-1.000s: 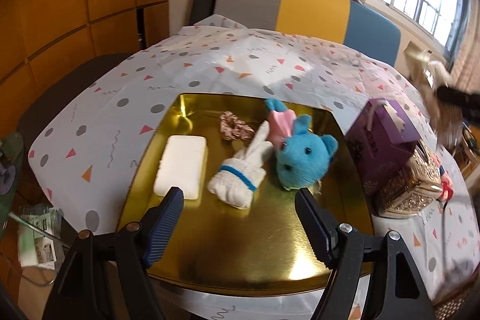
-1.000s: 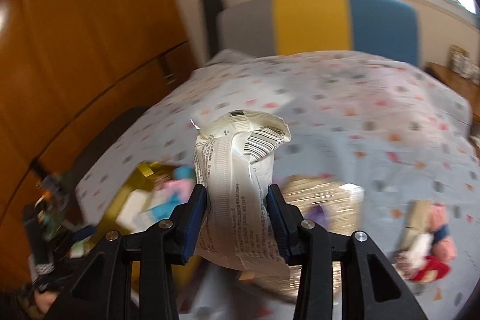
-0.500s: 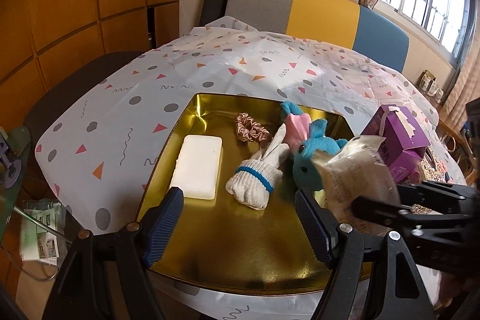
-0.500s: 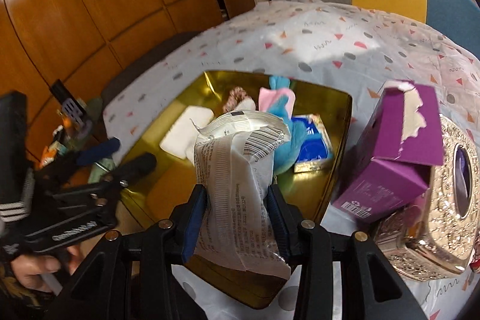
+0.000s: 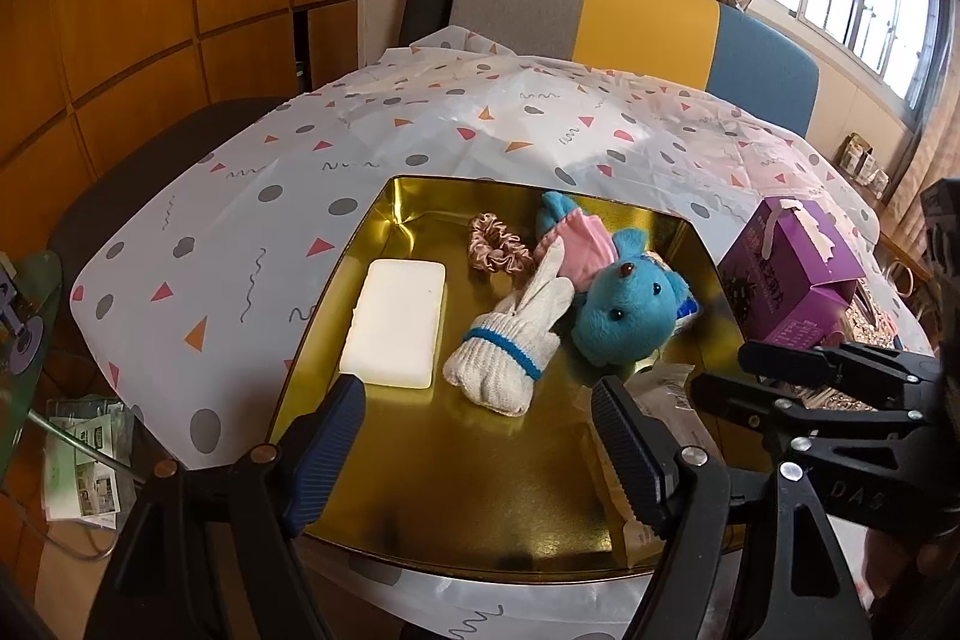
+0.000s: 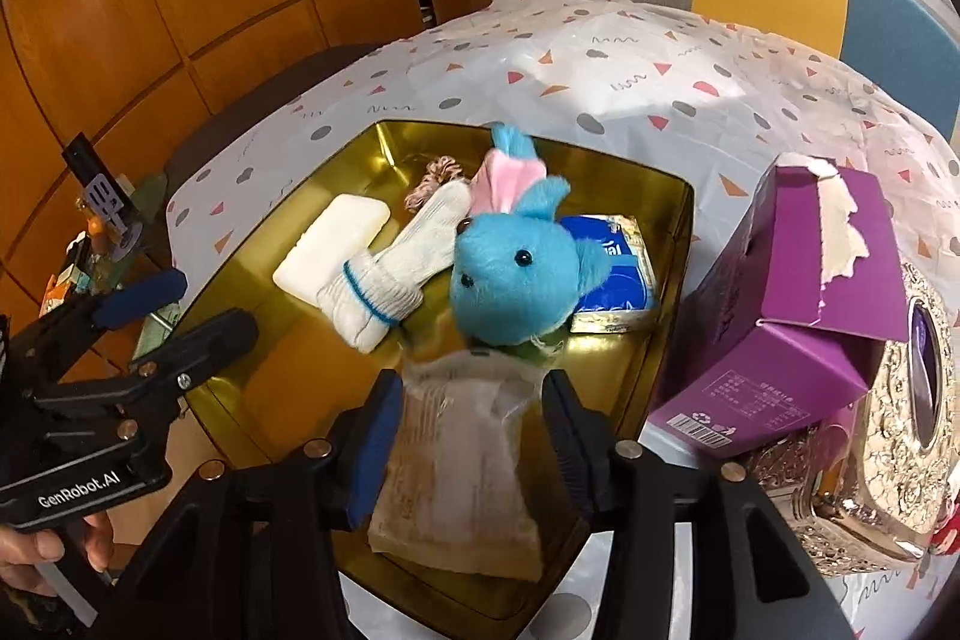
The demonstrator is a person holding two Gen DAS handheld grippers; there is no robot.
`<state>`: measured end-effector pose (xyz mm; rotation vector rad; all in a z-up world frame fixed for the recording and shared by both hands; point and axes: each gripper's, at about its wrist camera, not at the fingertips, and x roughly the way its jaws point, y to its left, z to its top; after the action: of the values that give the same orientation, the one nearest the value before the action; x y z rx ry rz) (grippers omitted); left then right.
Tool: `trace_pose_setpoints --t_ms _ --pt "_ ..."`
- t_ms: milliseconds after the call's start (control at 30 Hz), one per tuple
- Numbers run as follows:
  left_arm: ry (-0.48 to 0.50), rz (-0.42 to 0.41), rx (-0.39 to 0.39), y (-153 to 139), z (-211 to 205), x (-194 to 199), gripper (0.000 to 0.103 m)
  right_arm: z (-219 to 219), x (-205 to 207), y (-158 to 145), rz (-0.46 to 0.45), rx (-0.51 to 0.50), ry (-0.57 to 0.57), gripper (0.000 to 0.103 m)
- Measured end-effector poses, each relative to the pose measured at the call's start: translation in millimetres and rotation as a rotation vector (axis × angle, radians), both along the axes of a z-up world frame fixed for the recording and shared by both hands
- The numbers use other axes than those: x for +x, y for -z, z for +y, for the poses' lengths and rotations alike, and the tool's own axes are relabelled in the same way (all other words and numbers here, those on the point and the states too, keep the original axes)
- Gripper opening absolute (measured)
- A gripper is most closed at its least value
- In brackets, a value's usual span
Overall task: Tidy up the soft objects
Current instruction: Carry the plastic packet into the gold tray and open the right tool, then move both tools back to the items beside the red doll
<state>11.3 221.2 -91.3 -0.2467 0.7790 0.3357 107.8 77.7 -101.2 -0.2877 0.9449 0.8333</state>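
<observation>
- On the table covered by a white cloth printed with grey dots and coloured triangles (image 5: 288,196), a shallow gold metal tray (image 5: 480,466) holds the soft items.
- In the tray, a white rectangular foam block (image 5: 396,331) lies at the left side, apart from the other items.
- Just beside it to the right lies a white knitted glove with a blue cuff band (image 5: 510,340), its fingers reaching toward a pink satin scrunchie (image 5: 498,250) near the far wall of the tray.
- A blue plush toy with a pink patch (image 6: 519,268) lies against the glove; in the right wrist view it partly covers a flat blue-and-gold packet (image 6: 618,274).
- The right gripper (image 6: 468,436) has its jaws spread apart, and a crumpled translucent plastic bag with tan contents (image 6: 456,472) lies between them on the near right part of the tray; whether the pads touch the bag cannot be told.
- The left gripper (image 5: 480,451) is wide open over the near edge of the tray and holds nothing.
- To the right of the tray, off it, a purple cardboard box with torn tape (image 6: 798,304) leans against an ornate gold box (image 6: 900,430).
</observation>
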Motion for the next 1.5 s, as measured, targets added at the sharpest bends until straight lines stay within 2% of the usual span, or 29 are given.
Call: trace_pose_setpoints --t_ms 200,367,500,733,1067,1500 --pt "0.003 -0.008 -0.002 -1.7 -1.7 -2.1 0.078 -12.8 -2.9 -15.2 -0.043 0.031 0.034 0.049" --pt "0.023 -0.015 0.004 -5.3 -8.2 -2.7 0.078 -30.1 -8.8 -36.8 -0.118 0.062 0.062 0.049" --pt "0.06 -0.026 0.023 -10.5 -19.9 -2.9 0.08 -45.7 -10.4 -49.8 -0.169 0.072 0.092 0.05" --pt "0.125 -0.035 0.052 -18.2 -40.6 -0.6 0.081 -87.7 -1.1 -63.4 -0.204 0.096 0.187 0.051" --pt "0.226 -0.042 0.096 -28.9 -74.9 8.8 0.08 -183.6 34.2 -72.6 -0.227 0.09 0.422 0.051" --pt "0.401 -0.071 0.15 -51.2 -138.9 30.4 0.081 -351.2 83.8 -61.3 -0.239 0.07 0.894 0.051"
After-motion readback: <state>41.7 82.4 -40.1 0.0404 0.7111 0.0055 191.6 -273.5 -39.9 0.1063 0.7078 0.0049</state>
